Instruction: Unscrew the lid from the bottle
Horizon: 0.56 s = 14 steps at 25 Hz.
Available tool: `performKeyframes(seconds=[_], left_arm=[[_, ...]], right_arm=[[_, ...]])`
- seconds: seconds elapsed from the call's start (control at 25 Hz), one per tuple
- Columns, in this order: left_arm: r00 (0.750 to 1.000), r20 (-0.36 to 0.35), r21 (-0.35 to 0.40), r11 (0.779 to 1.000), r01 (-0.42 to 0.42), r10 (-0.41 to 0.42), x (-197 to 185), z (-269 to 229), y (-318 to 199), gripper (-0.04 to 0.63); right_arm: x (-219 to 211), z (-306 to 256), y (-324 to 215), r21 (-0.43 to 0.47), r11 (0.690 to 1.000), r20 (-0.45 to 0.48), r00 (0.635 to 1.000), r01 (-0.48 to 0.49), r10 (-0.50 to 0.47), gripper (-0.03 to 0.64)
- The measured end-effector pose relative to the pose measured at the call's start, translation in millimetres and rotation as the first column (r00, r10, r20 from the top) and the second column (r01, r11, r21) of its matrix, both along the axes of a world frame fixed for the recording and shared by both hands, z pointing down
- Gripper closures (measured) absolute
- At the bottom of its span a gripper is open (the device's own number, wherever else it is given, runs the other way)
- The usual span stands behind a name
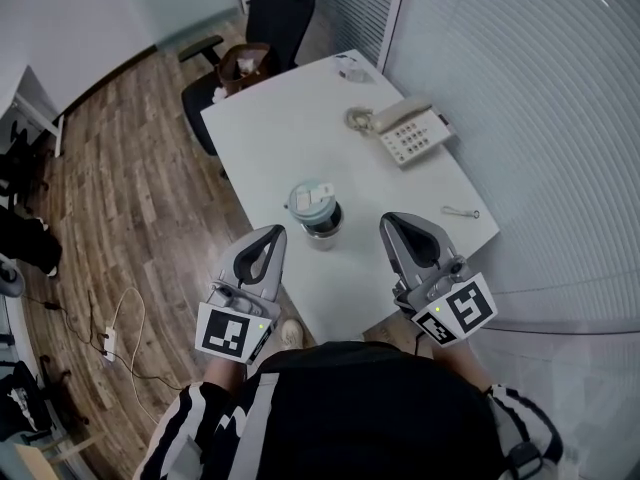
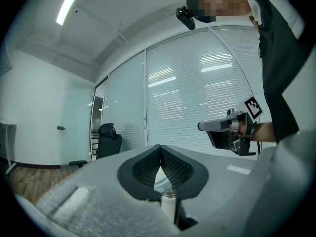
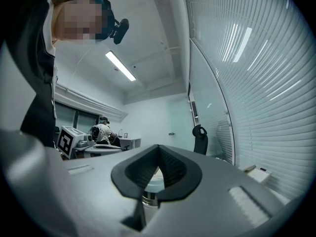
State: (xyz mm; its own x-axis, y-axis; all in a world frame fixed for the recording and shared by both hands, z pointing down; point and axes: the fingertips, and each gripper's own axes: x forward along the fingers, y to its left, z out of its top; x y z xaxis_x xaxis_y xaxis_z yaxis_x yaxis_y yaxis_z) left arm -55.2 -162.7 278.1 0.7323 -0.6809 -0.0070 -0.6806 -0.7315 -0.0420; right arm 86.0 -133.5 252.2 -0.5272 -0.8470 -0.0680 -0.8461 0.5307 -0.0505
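On table (image 1: 300,118): squat bottle (image 1: 323,228), pale lid (image 1: 312,200) on; left gripper (image 1: 268,233), right gripper (image 1: 393,220) fingers (image 2: 140,171) closed, empty.

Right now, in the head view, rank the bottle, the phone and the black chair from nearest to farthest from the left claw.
From the left claw:
1. Bottle, just ahead and to its right, on the near part of the table.
2. Phone, across the table on the right side.
3. Chair, beyond the table's far end.
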Motion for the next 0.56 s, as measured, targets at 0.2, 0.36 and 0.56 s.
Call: performKeyframes(seconds=[0.2, 0.36, 0.56], left_arm=[[1.000, 0.010, 0.014, 1.000, 0.020, -0.020, -3.8, -3.7, -1.8, 0.598], [0.999, 0.018, 0.004, 0.999, 0.039, -0.039, -9.0, -1.4, -6.0, 0.598], [0.999, 0.001, 0.018, 0.999, 0.036, -0.036, -5.8, 11.8, -19.6, 0.597]], right_arm=[[4.3, -8.6, -1.4, -0.009, 1.000, 0.003, 1.000, -0.007, 0.007, 0.618], [1.0, -10.4, -0.8, -0.018, 1.000, 0.008, 1.000, -0.003, 0.004, 0.618], [2.8, -3.1, -8.6, 0.007, 1.000, 0.005, 1.000, -0.007, 0.007, 0.618]])
